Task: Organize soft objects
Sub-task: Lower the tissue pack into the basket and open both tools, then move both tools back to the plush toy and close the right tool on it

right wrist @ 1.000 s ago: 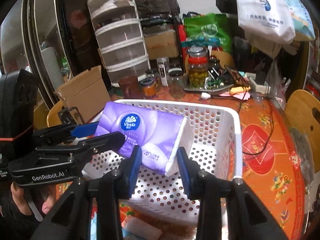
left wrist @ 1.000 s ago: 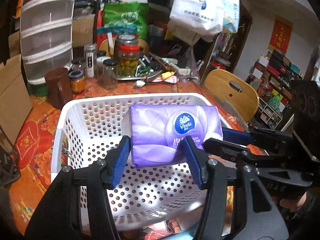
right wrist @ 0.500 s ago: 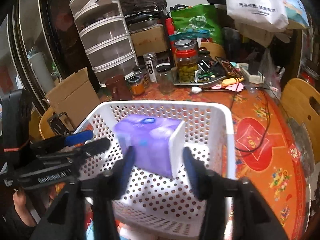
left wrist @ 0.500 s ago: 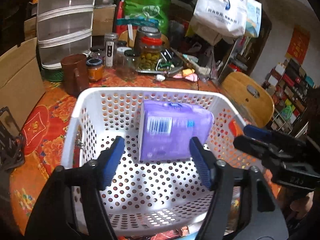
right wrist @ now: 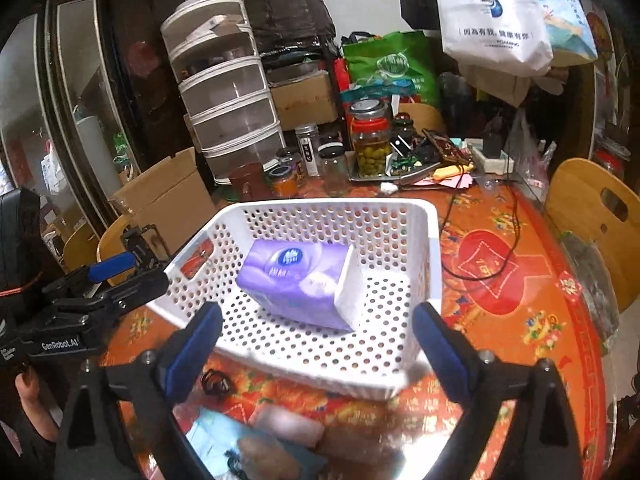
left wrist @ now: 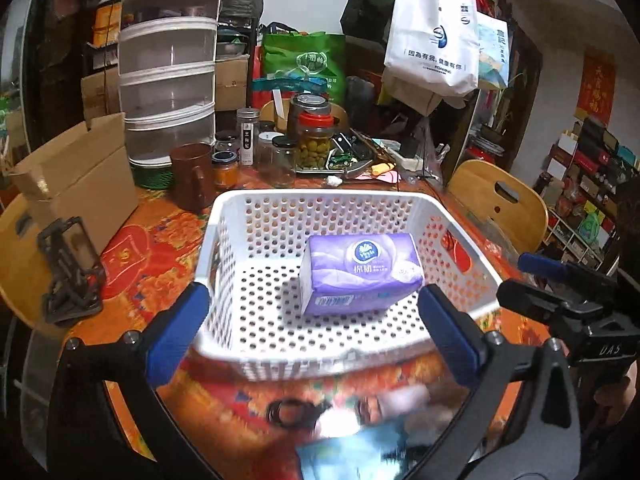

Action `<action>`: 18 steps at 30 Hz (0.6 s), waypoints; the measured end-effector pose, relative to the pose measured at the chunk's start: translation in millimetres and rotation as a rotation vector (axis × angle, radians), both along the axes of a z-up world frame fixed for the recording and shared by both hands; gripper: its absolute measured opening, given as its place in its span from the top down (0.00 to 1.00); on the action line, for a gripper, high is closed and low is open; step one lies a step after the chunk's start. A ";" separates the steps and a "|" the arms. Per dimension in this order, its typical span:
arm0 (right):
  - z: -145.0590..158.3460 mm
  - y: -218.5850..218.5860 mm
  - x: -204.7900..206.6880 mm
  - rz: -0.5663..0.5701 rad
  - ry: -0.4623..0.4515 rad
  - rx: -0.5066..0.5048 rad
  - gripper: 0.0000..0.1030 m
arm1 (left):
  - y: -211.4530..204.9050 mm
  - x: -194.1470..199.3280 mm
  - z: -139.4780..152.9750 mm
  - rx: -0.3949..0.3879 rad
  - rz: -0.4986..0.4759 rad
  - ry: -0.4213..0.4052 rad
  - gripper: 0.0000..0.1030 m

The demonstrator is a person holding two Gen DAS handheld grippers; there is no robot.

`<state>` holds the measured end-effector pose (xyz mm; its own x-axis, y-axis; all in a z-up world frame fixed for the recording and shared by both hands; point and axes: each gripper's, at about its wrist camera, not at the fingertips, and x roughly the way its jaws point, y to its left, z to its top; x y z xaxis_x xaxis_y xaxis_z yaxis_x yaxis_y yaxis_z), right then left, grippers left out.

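Observation:
A purple Vinda tissue pack [left wrist: 362, 274] lies flat on the floor of the white perforated basket [left wrist: 224, 216], right of its middle; it also shows in the right wrist view [right wrist: 300, 282] inside the basket [right wrist: 434, 240]. My left gripper [left wrist: 314, 334] is open and empty, held back over the basket's near rim. My right gripper [right wrist: 318, 350] is open and empty, also pulled back at the near rim. Soft items, a blue pack [right wrist: 224, 440] and a pink piece [right wrist: 286, 426], lie blurred on the table below the grippers.
Jars [left wrist: 316, 140], a brown mug [left wrist: 194, 182], a clear drawer tower [left wrist: 168, 92] and a cardboard box [left wrist: 76, 184] crowd the table behind the basket. A wooden chair [left wrist: 500, 204] stands at the right. A black cable [right wrist: 480, 248] lies on the red tablecloth.
Both grippers opened and let go of the tissue pack. It dropped into the basket and lies flat. Both grippers drew back toward the near rim.

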<state>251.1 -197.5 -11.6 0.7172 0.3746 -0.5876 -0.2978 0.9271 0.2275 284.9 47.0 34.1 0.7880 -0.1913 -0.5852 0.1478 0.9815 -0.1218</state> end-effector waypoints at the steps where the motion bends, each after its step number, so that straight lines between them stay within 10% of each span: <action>1: 0.9 0.5 -7.4 0.001 -0.009 -0.007 0.07 | -0.8 -8.5 1.1 0.014 0.005 0.000 0.00; 18: -41.2 -17.8 -138.2 -0.020 -0.055 0.021 0.07 | -16.7 -170.7 -59.5 -0.074 -0.007 0.013 0.00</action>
<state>113.0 -215.3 -52.8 0.7558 0.3718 -0.5390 -0.2923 0.9282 0.2304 114.2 30.2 -25.4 0.7788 -0.2398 -0.5796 0.1526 0.9687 -0.1957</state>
